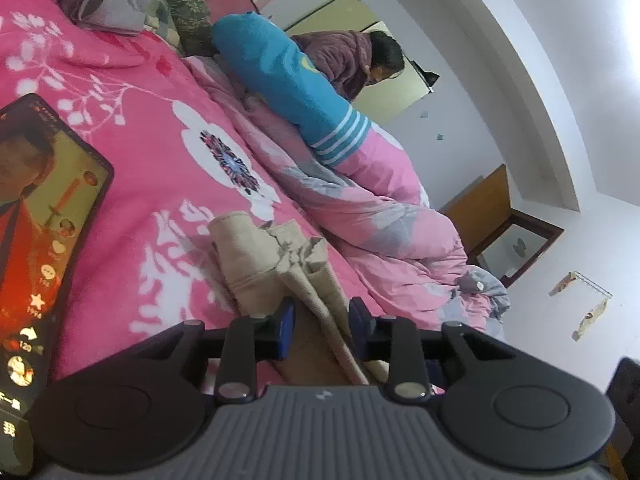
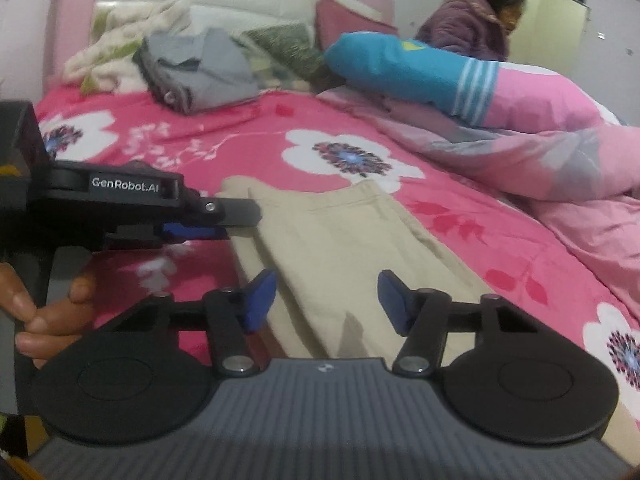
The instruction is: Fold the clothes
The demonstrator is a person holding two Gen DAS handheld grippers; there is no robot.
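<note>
Both wrist cams low, close over bed; share beige pants [image 2: 340, 248], quilt.

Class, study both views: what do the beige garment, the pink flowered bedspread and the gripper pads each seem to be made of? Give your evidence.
Beige garment: probably a woven cotton-type cloth, matte, with stitched hems and sharp creases.
Pink flowered bedspread: likely plush fleece; its surface looks soft and fuzzy, without sheen.
Gripper pads: seemingly blue rubber or soft plastic, smooth and matte; uncertain.
</note>
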